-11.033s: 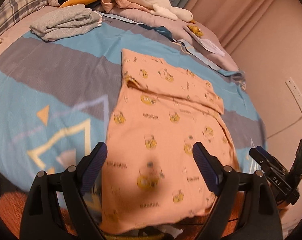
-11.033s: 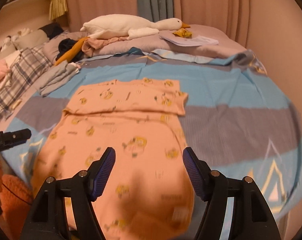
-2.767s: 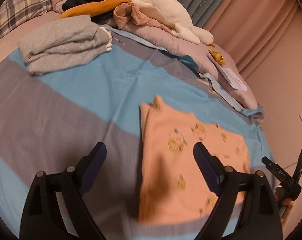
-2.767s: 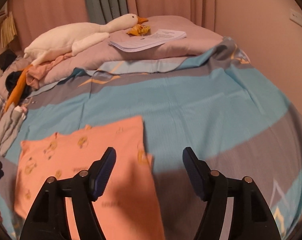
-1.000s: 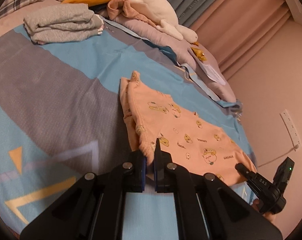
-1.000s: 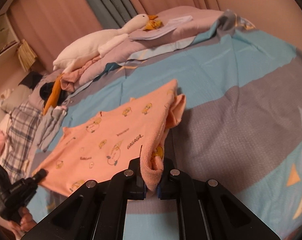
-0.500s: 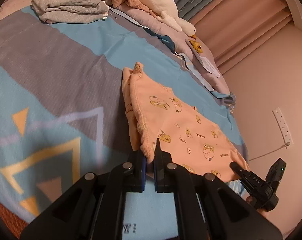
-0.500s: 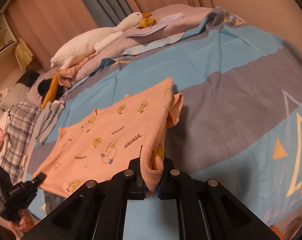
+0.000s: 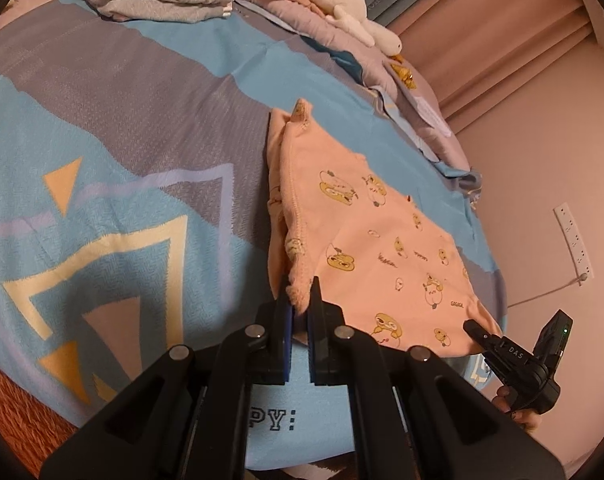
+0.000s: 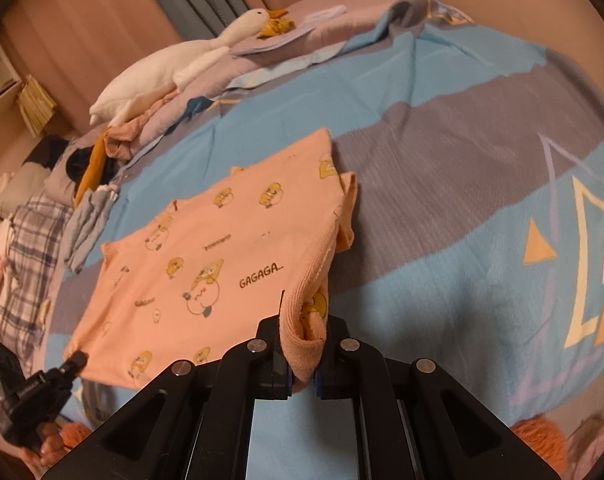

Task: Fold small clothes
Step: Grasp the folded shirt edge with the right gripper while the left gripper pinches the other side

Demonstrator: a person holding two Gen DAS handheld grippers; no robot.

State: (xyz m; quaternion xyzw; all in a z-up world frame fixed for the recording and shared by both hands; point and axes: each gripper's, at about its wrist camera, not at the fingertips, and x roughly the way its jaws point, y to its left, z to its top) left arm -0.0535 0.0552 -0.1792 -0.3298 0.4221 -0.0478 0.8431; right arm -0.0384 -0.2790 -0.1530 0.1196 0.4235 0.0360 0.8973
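Left wrist: one peach shirt (image 9: pixel 366 240), folded double, corner pinched in left gripper (image 9: pixel 300 312); bare bedspread (image 9: pixel 102 120) wide to its left. Unlike eleven seconds back — halved, jaws clamped.

Right wrist: same shirt's (image 10: pixel 206 264) opposite corner clamped by right gripper (image 10: pixel 304 344); open bedspread (image 10: pixel 462 200) rightward — left gripper (image 10: pixel 34 396) low-left.

Both views ride low and close over the near edge of the bed (image 9: pixel 102 120), each tilted down along its own 2 fingers. The left wrist view faces across toward the bed's far right corner and the wall. The right wrist view faces toward the far left corner and the curtains (image 10: pixel 102 20). Both share the peach garment (image 9: pixel 382 240) at the near edge, the plush goose (image 10: pixel 162 76) at the far edge, and each shows the other gripper at its frame's lower side.
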